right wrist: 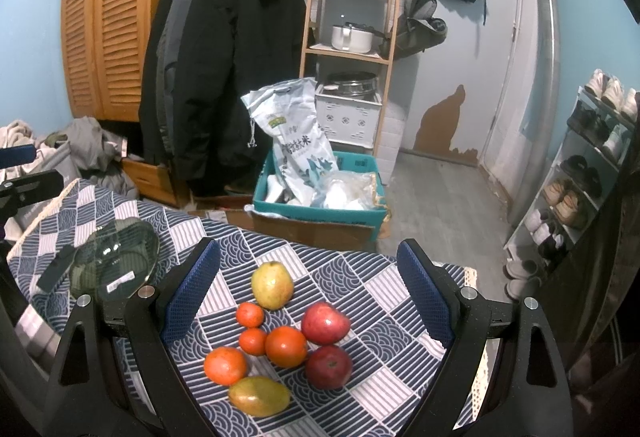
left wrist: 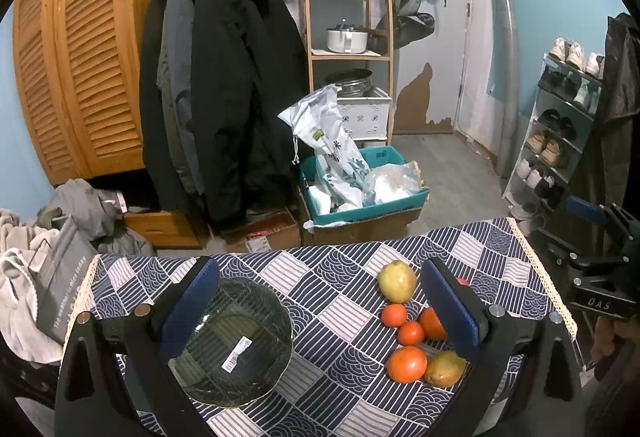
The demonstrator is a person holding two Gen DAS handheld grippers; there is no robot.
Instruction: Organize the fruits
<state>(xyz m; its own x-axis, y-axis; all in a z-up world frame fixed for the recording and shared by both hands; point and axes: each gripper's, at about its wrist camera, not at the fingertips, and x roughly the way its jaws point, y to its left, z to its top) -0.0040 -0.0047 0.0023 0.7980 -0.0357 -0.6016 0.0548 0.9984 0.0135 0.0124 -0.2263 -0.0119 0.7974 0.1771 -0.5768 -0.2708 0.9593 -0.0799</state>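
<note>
Both grippers hovering w/ jaws spread, gripping nothing: left gripper (left wrist: 320, 313) over bowl (left wrist: 236, 349), right gripper (right wrist: 312, 301) over fruit (right wrist: 286, 346) on tabletop (right wrist: 384, 289).

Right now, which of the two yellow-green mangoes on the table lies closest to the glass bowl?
The far mango, at the far end of the fruit cluster beyond the small oranges. The other mango lies at the cluster's near edge, farther from the glass bowl.

On the table (right wrist: 400, 325), the glass bowl (right wrist: 116, 261) sits left of the clustered fruits (right wrist: 286, 347).
</note>
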